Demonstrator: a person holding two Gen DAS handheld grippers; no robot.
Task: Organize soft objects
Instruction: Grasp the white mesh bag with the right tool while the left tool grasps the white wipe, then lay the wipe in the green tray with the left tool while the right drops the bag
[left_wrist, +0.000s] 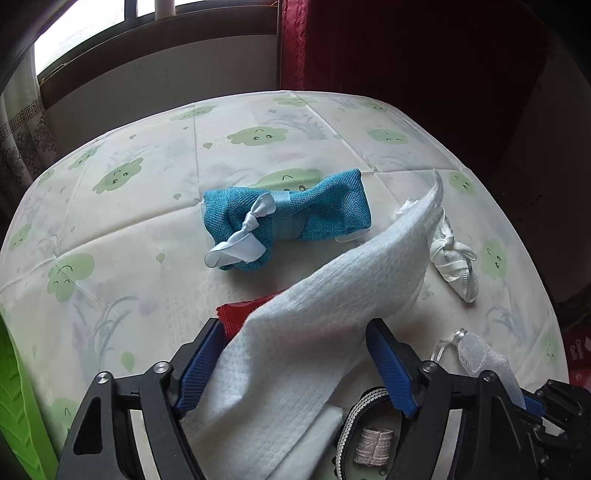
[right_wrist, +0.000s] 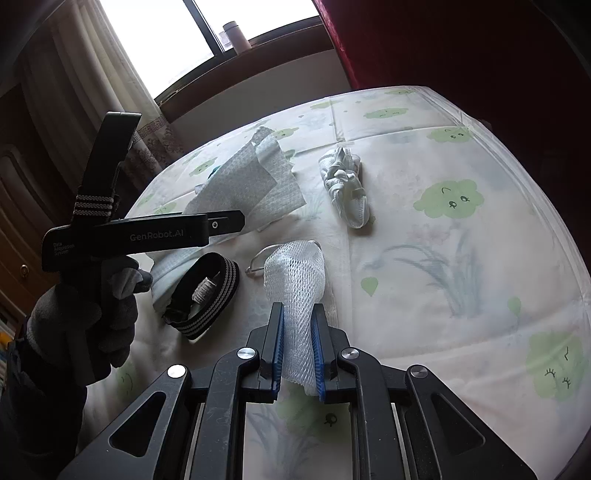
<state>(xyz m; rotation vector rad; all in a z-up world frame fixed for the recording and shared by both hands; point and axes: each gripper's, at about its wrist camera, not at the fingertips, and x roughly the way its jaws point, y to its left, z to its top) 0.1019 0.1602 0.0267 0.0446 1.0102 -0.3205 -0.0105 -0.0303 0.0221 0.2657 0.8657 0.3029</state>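
Currently the right gripper has its jaws clenched on a white mesh pouch that lies on the desk near its front edge. The left gripper has its jaws spread apart, with a white textured cloth draped between them. Farther back lie a teal cloth bundle tied with pale ribbon and, at far right, a white knotted sock.

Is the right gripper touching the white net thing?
Touching. The right wrist view shows the right gripper with both blue fingers pressed against the sides of the white mesh pouch, squeezing it.
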